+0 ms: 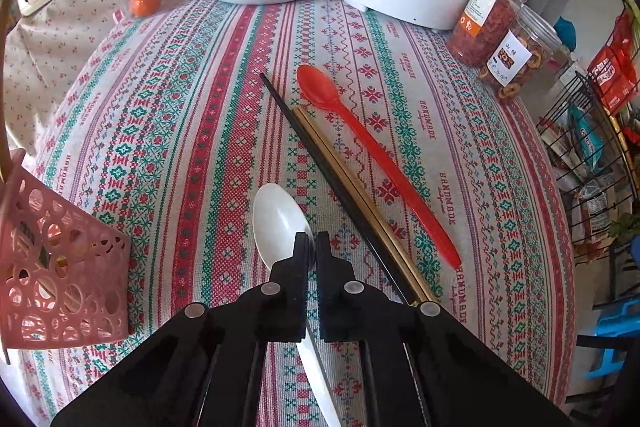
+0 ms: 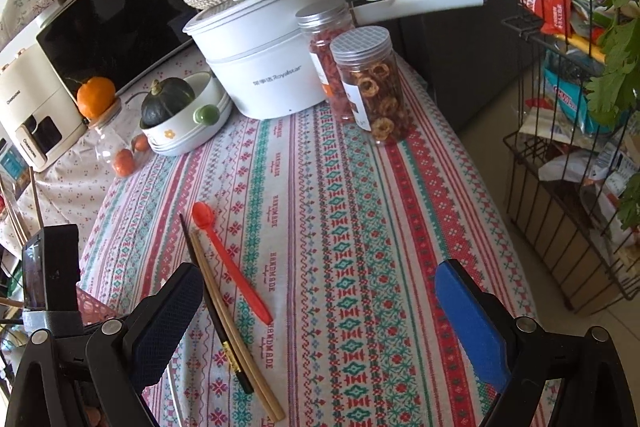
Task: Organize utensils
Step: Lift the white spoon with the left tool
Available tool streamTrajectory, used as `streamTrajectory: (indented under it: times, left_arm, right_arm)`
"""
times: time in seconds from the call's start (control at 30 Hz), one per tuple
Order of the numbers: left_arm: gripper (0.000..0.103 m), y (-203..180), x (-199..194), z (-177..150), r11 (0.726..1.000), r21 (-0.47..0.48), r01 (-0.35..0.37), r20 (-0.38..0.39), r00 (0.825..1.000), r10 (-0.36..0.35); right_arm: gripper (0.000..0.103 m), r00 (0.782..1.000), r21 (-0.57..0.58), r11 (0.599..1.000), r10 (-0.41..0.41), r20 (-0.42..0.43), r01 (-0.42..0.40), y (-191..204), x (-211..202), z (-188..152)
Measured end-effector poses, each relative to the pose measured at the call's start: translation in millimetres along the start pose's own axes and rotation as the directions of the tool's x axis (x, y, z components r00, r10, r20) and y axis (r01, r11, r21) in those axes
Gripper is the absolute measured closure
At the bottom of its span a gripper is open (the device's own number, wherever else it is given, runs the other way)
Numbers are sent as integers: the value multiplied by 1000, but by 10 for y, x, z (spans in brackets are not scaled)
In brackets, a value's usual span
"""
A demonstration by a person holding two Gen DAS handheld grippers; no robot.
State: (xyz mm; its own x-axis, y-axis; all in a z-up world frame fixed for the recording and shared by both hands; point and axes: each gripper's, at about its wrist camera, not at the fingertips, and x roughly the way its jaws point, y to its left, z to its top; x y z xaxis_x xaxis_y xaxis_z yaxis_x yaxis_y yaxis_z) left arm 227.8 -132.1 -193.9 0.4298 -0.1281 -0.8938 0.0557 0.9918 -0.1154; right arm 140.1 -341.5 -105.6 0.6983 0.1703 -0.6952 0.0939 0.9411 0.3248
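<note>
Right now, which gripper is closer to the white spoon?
Left. The left gripper is shut on the white spoon, pinching it where bowl meets handle. The right gripper hangs open above the cloth beside the chopsticks, holding nothing; the spoon is not in its view.

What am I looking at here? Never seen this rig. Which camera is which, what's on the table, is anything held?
No robot arm: a person holds a two-finger gripper in each hand, each with a fisheye camera looking along its fingers.

The left view shows the left gripper shut on a white spoon, near where bowl meets handle. A pink basket sits to its left.

The right view shows the right gripper open, holding nothing, above the tablecloth.

Lying loose: a red spoon, a black chopstick and wooden chopsticks. Behind them: a white pot, two jars and a bowl with a squash.
</note>
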Motion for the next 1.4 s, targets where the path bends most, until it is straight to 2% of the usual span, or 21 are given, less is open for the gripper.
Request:
streamTrajectory:
  times: [0.2, 0.27, 0.47, 0.67, 0.8, 0.83, 0.9, 0.93, 1.1, 1.13, 1.17, 1.2, 1.27, 1.4]
  left_arm:
    - [101, -73, -378, -260, 993, 99, 56, 65, 996, -63]
    - [101, -76, -468, -330, 991, 116, 71, 62, 995, -79]
    - [101, 20, -521, -603, 983, 116, 144, -80, 988, -136]
    - [100, 66, -386, -832, 971, 149, 187, -254, 956, -145]
    - [98, 71, -405, -769, 967, 167, 192, -290, 947, -138]
    - [93, 51, -389, -756, 966, 178, 189, -307, 943, -128]
    - [76, 3, -339, -736, 965, 204, 165, -343, 935, -88]
    - [70, -17, -321, -734, 966, 216, 146, -345, 936, -64]
    - [71, -115, -266, -666, 964, 257, 64, -295, 955, 15]
    - [78, -131, -247, -662, 963, 263, 55, -291, 956, 25]
    - [91, -153, -219, -659, 961, 271, 48, -291, 956, 34]
    - [96, -159, -208, -659, 961, 272, 45, -289, 956, 37]
    - [99, -180, -243, -647, 960, 277, 29, -250, 967, 43]
    - [100, -107, -488, -639, 958, 285, 39, -145, 989, 3]
  right_arm:
    - [6, 999, -46, 998, -45, -22, 44, 69, -9, -84]
    - [6, 998, -64, 997, -52, -29, 50, 98, -24, -111]
    - [6, 997, -79, 996, -52, -57, 48, 156, -42, -173]
    - [6, 992, -99, 994, -51, -116, 39, 196, 32, -227]
    - [6, 988, -102, 994, -60, -145, 45, 208, 90, -243]
    - [6, 987, -100, 994, -61, -151, 46, 206, 98, -245]
    - [6, 985, -98, 994, -64, -158, 49, 197, 113, -246]
    - [6, 985, -96, 994, -66, -161, 51, 193, 117, -248]
    - [6, 982, -87, 995, -72, -174, 58, 158, 135, -250]
    - [6, 982, -85, 995, -73, -175, 58, 152, 137, -251]
    - [6, 982, -84, 995, -73, -177, 58, 148, 137, -256]
    - [6, 981, -83, 995, -72, -179, 58, 144, 141, -256]
    - [6, 981, -83, 995, -70, -182, 56, 140, 141, -258]
    - [6, 980, -86, 995, -72, -183, 57, 138, 157, -255]
